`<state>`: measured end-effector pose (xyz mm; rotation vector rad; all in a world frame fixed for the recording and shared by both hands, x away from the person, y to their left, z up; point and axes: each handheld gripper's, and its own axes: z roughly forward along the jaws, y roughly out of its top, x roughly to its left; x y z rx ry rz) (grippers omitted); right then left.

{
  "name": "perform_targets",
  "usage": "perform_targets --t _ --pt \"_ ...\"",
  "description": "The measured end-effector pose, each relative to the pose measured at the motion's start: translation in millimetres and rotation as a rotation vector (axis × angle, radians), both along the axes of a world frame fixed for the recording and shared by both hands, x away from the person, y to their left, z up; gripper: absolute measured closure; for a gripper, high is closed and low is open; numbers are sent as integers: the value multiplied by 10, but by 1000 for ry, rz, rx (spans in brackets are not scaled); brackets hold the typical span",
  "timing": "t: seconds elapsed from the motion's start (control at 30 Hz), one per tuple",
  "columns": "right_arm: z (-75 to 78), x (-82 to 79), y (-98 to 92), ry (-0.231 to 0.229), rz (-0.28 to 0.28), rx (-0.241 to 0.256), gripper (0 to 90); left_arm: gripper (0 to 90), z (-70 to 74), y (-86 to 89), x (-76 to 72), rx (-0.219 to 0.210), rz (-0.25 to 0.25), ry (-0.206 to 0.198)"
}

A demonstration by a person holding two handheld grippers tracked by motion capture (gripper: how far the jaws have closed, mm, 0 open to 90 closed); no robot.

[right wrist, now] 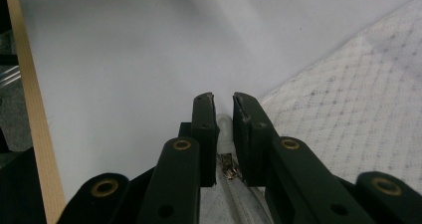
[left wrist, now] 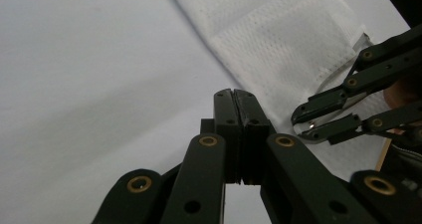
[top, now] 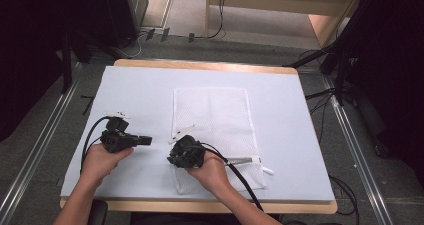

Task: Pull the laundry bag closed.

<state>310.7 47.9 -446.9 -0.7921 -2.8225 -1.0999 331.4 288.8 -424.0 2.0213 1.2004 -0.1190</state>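
A white mesh laundry bag (top: pixel 212 112) lies flat in the middle of the white-covered table (top: pixel 140 85), its zipper (top: pixel 245 160) running along the near edge. My right gripper (top: pixel 173 158) sits low over the bag's near left corner, pointing left. In the right gripper view its jaws (right wrist: pixel 224 102) pinch the white zipper pull (right wrist: pixel 224 129), with mesh (right wrist: pixel 358 99) to the right. My left gripper (top: pixel 149 140) rests on the bare cover left of the bag, shut and empty (left wrist: pixel 234 97). The left gripper view also shows the bag (left wrist: pixel 278 40) and the right gripper (left wrist: pixel 303 123) at the zipper.
The table's wooden rim (top: pixel 210 65) shows at the far and near edges. Metal floor rails (top: pixel 355 150) run along both sides. Cables (top: pixel 320 92) and dark stands (top: pixel 345 70) sit off the right side, more cables on the floor behind the table.
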Motion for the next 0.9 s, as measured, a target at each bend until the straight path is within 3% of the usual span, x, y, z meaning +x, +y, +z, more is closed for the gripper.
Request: perform_targets --t 0.3,0.47,0.57,0.73,0.83,0.9 --pt "-42 -26 -73 23 -14 -1 823 900 -65 -332 70 -6 -67 19" --pt "19 -95 -105 -7 -9 5 821 900 -82 -476 102 -30 -99 23" --pt "-1 -90 -131 2 -15 8 823 900 -121 -563 119 -15 -125 28" --pt "-21 -94 -162 2 -21 22 824 900 -259 -653 152 4 -153 73" --pt "-15 -98 -182 8 -23 20 823 900 -344 -698 161 67 -171 92" --pt "-15 -99 -200 8 -28 22 824 900 -358 -676 168 48 -163 99"
